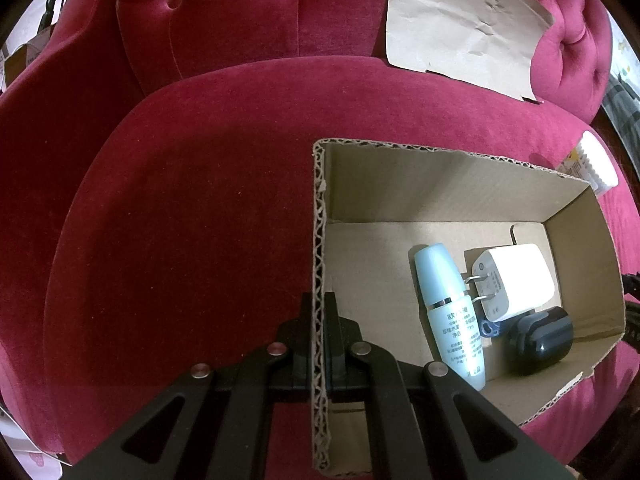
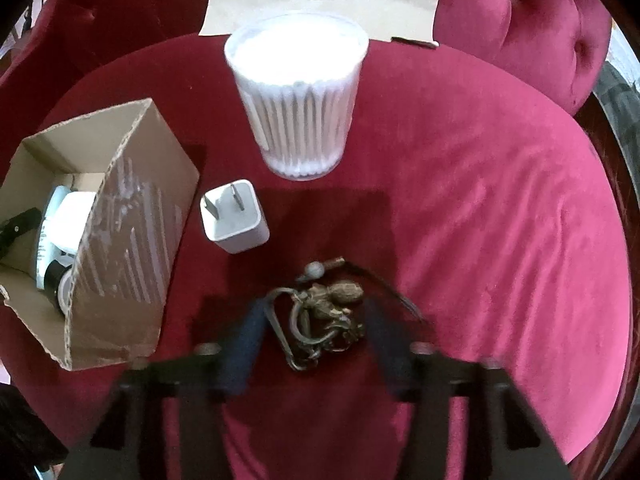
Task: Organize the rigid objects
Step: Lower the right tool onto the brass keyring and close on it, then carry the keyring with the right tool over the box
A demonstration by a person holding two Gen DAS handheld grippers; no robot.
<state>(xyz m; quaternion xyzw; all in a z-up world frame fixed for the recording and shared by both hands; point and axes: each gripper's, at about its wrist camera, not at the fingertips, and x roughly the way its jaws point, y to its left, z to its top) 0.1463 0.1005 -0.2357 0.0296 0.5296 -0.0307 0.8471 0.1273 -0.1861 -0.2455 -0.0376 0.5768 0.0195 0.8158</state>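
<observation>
My left gripper is shut on the left wall of an open cardboard box, one finger on each side of the corrugated edge. Inside the box lie a pale blue bottle, a white plug charger and a black rounded object. In the right wrist view a keychain with a carabiner, rings and brown charms lies on the red seat between the blurred fingers of my right gripper. The pads stand close on either side without clearly pressing it. A second white charger rests beside the box.
A clear tub of cotton swabs stands upright beyond the charger, also seen as the cotton swab tub past the box. Crumpled brown paper leans on the tufted red sofa back. The seat cushion extends right of the keychain.
</observation>
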